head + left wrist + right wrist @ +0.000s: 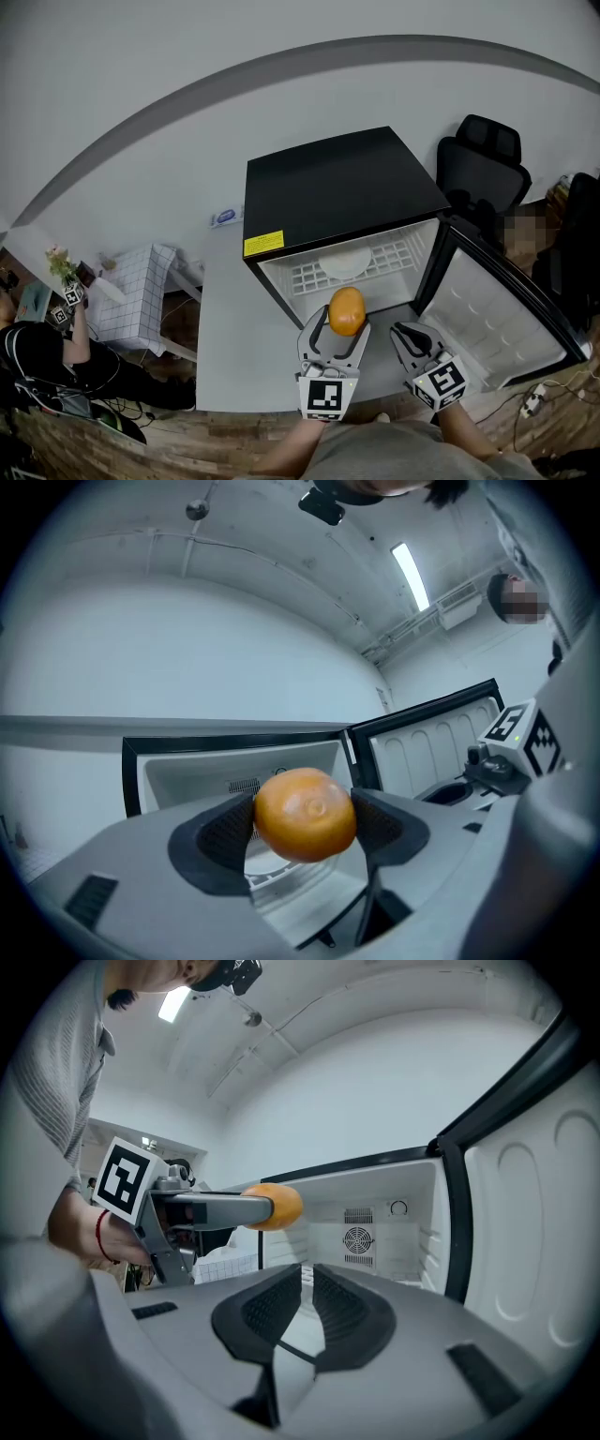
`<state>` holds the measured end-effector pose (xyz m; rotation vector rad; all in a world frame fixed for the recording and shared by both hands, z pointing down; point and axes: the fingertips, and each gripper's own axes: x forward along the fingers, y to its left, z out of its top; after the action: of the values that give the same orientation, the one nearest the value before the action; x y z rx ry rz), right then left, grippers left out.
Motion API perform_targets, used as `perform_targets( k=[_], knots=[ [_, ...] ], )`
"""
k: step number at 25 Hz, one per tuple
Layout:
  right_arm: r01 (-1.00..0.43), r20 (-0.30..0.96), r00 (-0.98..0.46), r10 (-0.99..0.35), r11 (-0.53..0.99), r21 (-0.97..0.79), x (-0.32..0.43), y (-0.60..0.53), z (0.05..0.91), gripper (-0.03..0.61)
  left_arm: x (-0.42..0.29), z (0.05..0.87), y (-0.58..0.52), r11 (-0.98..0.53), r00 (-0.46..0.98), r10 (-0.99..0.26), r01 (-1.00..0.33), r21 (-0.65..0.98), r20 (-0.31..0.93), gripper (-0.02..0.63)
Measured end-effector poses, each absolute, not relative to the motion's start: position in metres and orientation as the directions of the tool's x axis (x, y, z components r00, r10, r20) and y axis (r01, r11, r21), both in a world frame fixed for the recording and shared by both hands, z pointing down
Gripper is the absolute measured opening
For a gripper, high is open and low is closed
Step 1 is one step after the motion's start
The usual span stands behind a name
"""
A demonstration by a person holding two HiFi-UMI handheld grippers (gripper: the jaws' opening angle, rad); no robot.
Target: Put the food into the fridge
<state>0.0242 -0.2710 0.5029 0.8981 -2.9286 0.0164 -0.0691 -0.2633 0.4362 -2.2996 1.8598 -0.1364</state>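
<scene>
Left gripper view is showing the two dark fingers (223,834) pinching an orange (305,815) from either side, so the left gripper (305,829) is holding the fruit up in the air. Just past it, the open fridge (234,766) is facing the camera.

Right gripper view is showing the right gripper (307,1283) with its fingers (272,1312) pressing almost together, nothing between them. It is pointing into the white inside of the fridge, where a round fan grille (357,1239) is sitting on the back wall.

In the head view, both grippers are hovering side by side before the fridge mouth, the orange just outside the opening and level with its lower edge. Inside, a white plate (345,262) is lying on a wire rack (398,258). The door (497,319) is swinging wide open to the right. The fridge is black outside, wearing a yellow sticker (263,244) on its front corner, and it is standing on a plain grey bench (225,319) that is running back to a pale wall (187,66). A black office chair (483,159) is standing behind the fridge on the right. Wood-look floor (141,441) is showing around the bench, and a long ceiling light (410,574) is glowing overhead.
</scene>
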Motion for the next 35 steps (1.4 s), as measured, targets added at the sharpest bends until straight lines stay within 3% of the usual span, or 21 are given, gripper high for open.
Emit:
perform_targets(
  k=[35],
  knots=[
    [-0.564, 0.084, -0.819, -0.568, 0.823, 0.063, 0.02, -0.268, 0.494, 0.028, -0.08, 0.425, -0.261, -0.192, 0.211, -0.975, -0.961, -0.2, -0.075, 0.337]
  ],
)
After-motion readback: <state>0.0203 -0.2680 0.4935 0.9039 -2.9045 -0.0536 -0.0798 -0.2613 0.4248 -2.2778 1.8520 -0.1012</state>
